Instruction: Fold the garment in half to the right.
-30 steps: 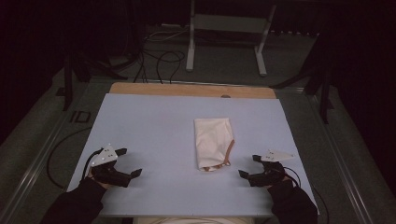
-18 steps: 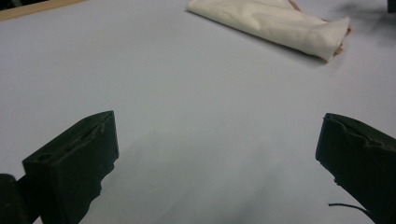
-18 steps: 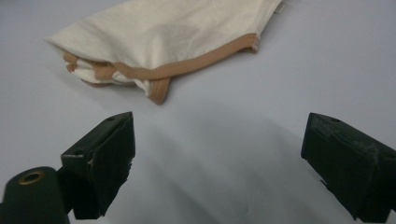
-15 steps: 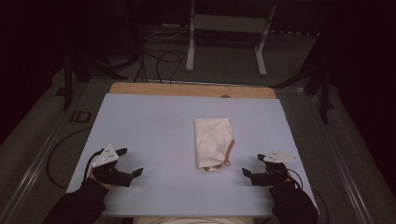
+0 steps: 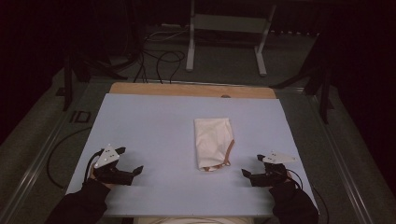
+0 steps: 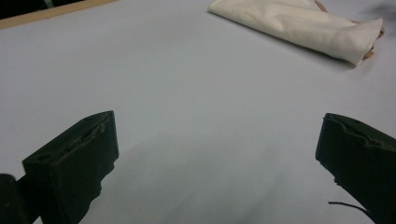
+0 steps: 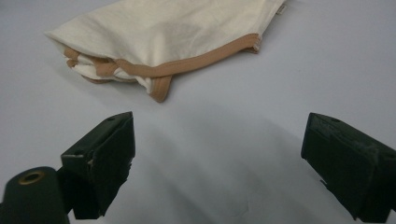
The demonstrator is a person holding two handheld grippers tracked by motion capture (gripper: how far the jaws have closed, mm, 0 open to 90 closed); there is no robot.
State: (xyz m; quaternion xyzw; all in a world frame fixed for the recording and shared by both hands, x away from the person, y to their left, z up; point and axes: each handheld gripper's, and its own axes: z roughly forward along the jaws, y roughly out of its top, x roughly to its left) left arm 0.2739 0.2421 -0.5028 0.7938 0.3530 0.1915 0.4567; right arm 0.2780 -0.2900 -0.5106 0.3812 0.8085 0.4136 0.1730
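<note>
1. Now the folded cream cloth with tan trim is lying mid-table, between both grippers.
2. Left gripper and right gripper are sitting spread, empty.
3. It's looking soft and light; I'd pinch the trim.

Bench: folded cloth lying flat, right of centre. Left gripper at the near left corner, well apart from the cloth. Right gripper at the near right, near the cloth's near end. Cables and a stand on the floor behind the bench.
</note>
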